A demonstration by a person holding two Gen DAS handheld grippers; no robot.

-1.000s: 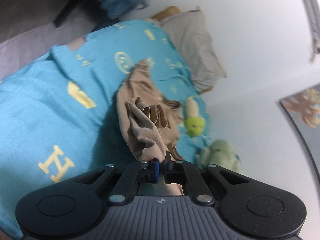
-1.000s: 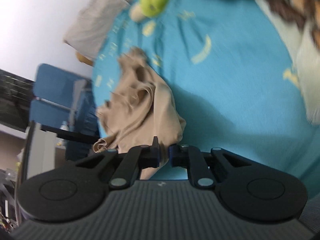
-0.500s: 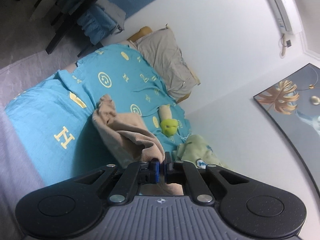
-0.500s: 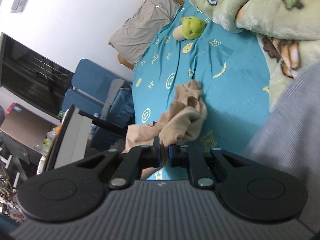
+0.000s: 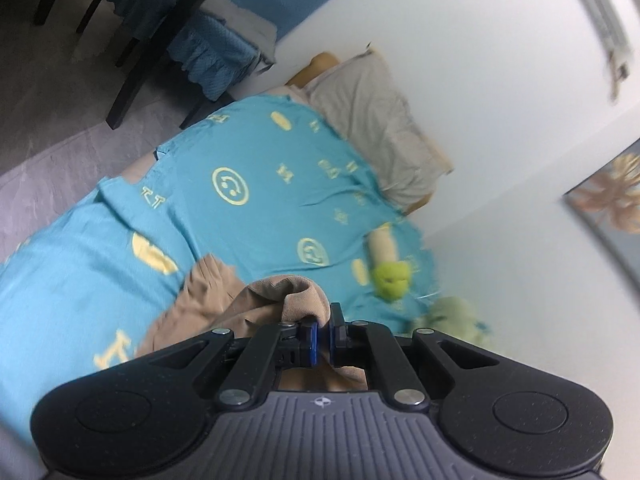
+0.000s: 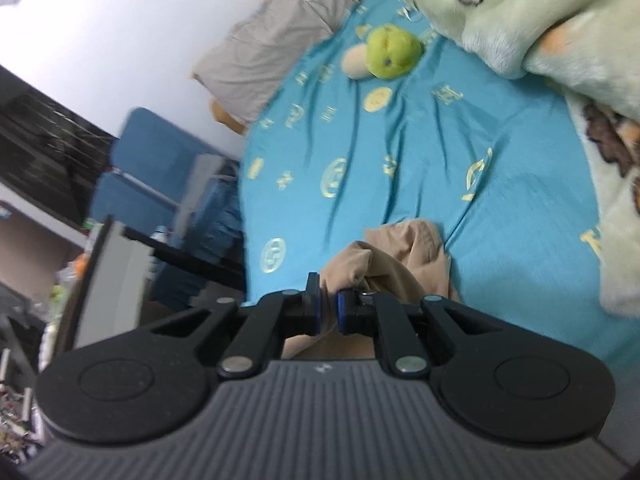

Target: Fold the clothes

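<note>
Garment (image 5: pixel 224 304) pinched above bedsheet (image 5: pixel 248 208), toy (image 6: pixel 390 54) beyond.

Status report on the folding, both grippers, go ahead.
Left hand-held gripper shut on tan garment. Right hand-held gripper shut on it too. Garment bunched, part resting on blue sheet. Green plush far up the bed, clear.

Your garment (image 5: pixel 212 304) lies bunched on the bed (image 5: pixel 248 216), at its near edge. Beyond it sits the plush toy (image 6: pixel 390 52), with the pillow (image 6: pixel 264 56) at the head against the wall. The blanket (image 6: pixel 532 20) lies, apparently, along the bed's right side.
</note>
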